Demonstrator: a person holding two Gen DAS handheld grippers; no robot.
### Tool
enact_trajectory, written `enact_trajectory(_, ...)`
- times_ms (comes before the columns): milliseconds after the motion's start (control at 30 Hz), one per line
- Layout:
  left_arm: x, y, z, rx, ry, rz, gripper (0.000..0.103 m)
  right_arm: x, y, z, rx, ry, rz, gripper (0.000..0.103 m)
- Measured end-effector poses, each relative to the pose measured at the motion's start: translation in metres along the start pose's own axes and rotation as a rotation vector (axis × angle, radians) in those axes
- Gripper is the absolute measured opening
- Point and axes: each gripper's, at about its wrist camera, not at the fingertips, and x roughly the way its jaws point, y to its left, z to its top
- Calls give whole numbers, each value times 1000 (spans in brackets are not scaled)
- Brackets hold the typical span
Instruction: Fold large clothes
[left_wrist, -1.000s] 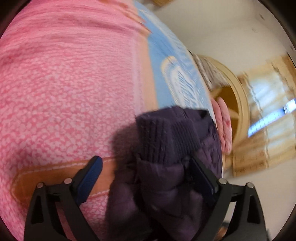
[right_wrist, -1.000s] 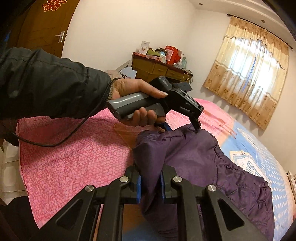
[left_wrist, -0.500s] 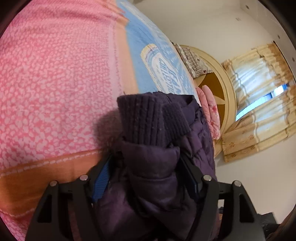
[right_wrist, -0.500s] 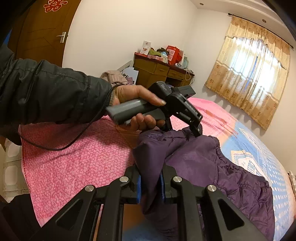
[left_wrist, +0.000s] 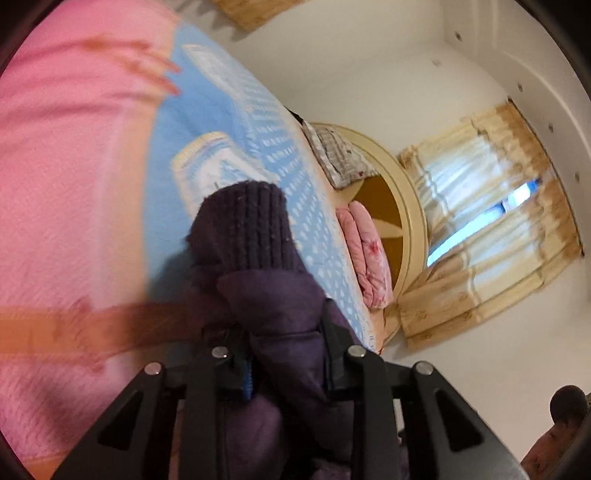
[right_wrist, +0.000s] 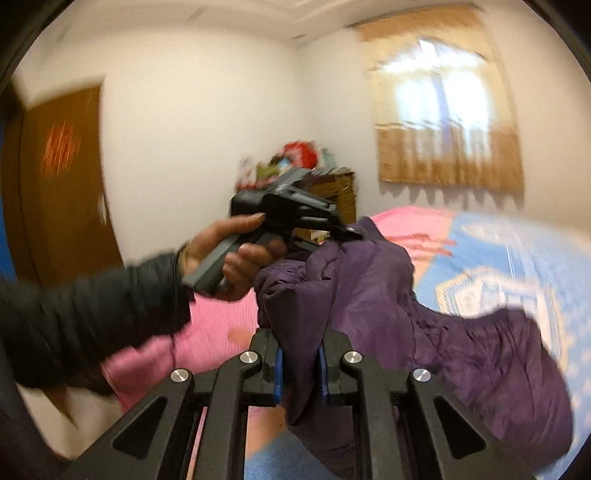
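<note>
Pink and blue bedding covers the bed beneath a dark purple padded jacket, lifted clear and slung between both tools. The left tool has just been closing and now pinches the sleeve end below its ribbed knit cuff; the right tool clamps another fold. The jacket's bulk hangs to the right tool's right, toward the blue end.

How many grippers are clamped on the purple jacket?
2. The left gripper pinches the purple jacket just below its ribbed cuff; the right gripper grips a fold nearer the camera. No others are visible.
</note>
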Motion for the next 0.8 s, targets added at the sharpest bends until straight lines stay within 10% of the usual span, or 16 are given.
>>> enact_trajectory(233,102,-70,30,49,58,62,39,-54,-128,-24,385,-102,-58,12)
enact_trajectory(300,152,-82,35,104,109,119,57,-67,-162,-44,488,-115,-84,12)
enact_trajectory(467,215,-92,22,176,2,201,65,-84,-229,-103,724,-97,-123,12)
enact_trajectory(800,285,-87,26,245,-57,238,74,-128,-251,-102,656,-64,-383,43)
